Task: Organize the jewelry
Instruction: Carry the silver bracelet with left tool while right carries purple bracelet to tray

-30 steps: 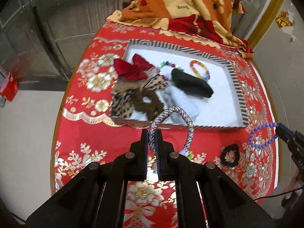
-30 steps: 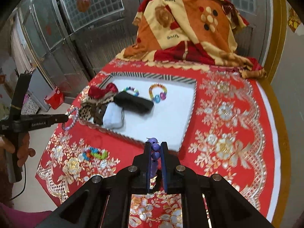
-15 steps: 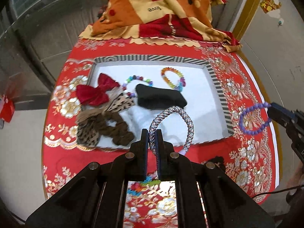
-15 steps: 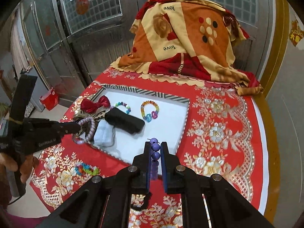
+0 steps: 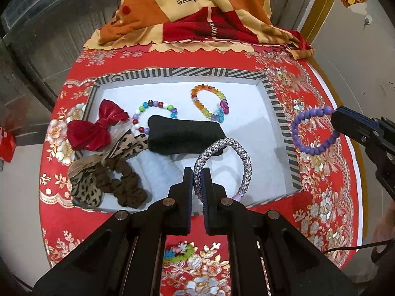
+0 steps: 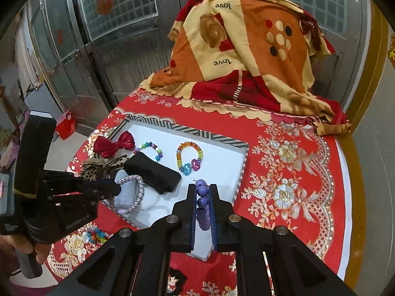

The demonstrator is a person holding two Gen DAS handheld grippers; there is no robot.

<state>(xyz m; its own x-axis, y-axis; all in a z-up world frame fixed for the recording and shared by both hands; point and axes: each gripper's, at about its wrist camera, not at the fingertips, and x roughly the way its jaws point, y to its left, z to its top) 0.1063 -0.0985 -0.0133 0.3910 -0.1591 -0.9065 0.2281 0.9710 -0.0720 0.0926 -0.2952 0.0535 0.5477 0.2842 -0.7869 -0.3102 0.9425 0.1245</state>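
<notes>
Now both carry: left gripper (image 5: 196,185) jaws clamp the silver braided rope bracelet (image 5: 223,165) over the white striped-rim tray (image 5: 271,91); right gripper (image 6: 203,204) jaws pinch the purple bead bracelet (image 5: 313,130) just outside the tray's rim. Best lower each onto bare white floor, clear of the black pouch (image 5: 184,134), before releasing.

Glossy embroidered red tablecloth (image 5: 321,187); matt white tray (image 5: 269,91) with striped paper rim; shiny satin red bow (image 5: 96,128); fuzzy black pouch (image 5: 182,135); woven rope bracelet (image 5: 237,153); smooth purple beads (image 5: 311,148)
</notes>
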